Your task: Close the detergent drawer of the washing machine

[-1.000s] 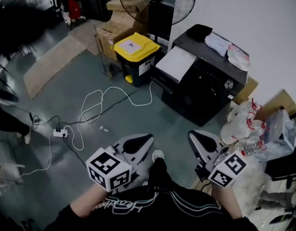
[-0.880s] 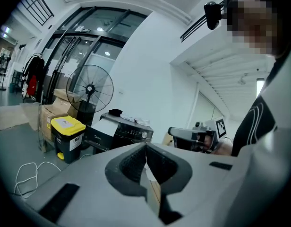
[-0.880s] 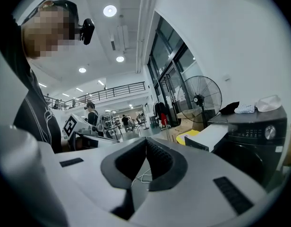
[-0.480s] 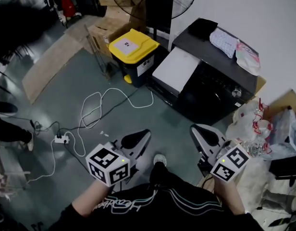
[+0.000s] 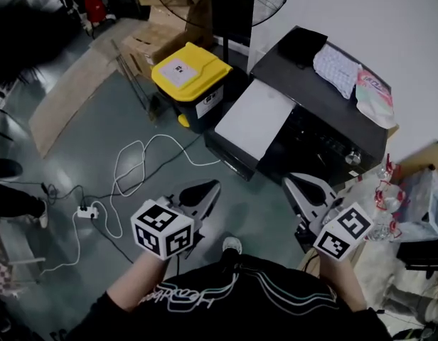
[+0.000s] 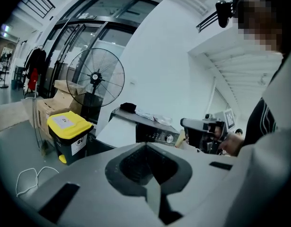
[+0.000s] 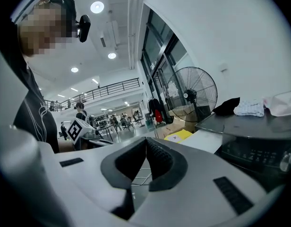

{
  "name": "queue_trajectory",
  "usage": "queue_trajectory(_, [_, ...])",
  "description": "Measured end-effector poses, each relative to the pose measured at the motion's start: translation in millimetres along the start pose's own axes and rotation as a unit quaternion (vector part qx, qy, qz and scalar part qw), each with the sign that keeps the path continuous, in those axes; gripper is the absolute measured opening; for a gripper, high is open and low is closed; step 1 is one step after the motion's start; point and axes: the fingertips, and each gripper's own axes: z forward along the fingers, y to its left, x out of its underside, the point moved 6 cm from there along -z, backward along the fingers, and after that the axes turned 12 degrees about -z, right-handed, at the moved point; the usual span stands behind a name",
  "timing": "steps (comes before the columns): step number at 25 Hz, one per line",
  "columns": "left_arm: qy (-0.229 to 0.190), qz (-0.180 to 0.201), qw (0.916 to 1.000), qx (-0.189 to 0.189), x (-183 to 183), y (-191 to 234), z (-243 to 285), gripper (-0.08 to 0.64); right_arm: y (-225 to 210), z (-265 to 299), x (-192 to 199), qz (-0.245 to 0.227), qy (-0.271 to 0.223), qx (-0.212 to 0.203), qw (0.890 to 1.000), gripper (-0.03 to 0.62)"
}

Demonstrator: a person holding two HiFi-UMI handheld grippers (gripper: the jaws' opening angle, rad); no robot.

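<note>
Fan (image 5: 230, 6) cut off by head view's top edge. Washing machine (image 5: 290, 66) front dark; panel markings too small to read. White slab (image 5: 253, 119): identity unclear.

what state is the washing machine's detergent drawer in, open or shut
Open: the white detergent drawer juts out from the front of the black washing machine.

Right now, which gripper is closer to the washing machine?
Right. The right gripper sits just short of the washing machine, facing its front. The left gripper is farther off, out to the machine's left.
</note>
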Motion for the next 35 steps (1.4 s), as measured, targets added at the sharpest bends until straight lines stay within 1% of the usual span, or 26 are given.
queue_trajectory(3, [0.004,0.009,0.9999,-0.008,-5.0,12.6,19.1,0.023,-14.5,7.2,2.3,-0.003,0.002,0.001,1.000,0.028])
queue_trajectory(9, [0.017,0.006,0.9998,-0.007,5.1,36.5,43.6,0.023,-29.2,10.1,15.0,-0.022,0.023,0.009,0.999,0.028])
queue_trajectory(12, [0.023,0.013,0.9996,-0.006,10.4,50.2,55.0,0.023,-36.3,8.3,23.6,-0.020,0.032,0.022,0.999,0.028])
queue_trajectory(16, [0.039,0.025,0.9987,-0.024,24.4,67.9,69.1,0.023,-43.8,2.3,39.1,-0.003,0.042,0.037,0.998,0.028])
queue_trajectory(18, [0.043,0.034,0.9981,-0.029,29.4,76.3,76.7,0.023,-48.8,0.0,45.1,0.005,0.044,0.046,0.998,0.028])
queue_trajectory(21, [0.050,0.066,0.9959,-0.036,35.3,85.4,86.9,0.023,-58.0,-5.9,50.9,0.014,0.043,0.066,0.997,0.028])
queue_trajectory(23, [0.056,0.077,0.9946,-0.042,36.6,90.9,92.9,0.023,-64.9,-11.2,53.0,0.025,0.039,0.081,0.996,0.028])
queue_trajectory(25, [0.060,0.075,0.9945,-0.043,36.5,95.9,99.0,0.023,-70.3,-15.1,54.4,0.035,0.035,0.091,0.995,0.028])
queue_trajectory(29, [0.071,0.063,0.9945,-0.045,39.1,103.9,111.9,0.023,-76.5,-18.7,55.5,0.040,0.032,0.099,0.994,0.028])
queue_trajectory(35, [0.081,0.062,0.9938,-0.044,40.4,106.7,127.0,0.023,-80.1,-23.1,61.3,0.054,0.035,0.108,0.992,0.028])
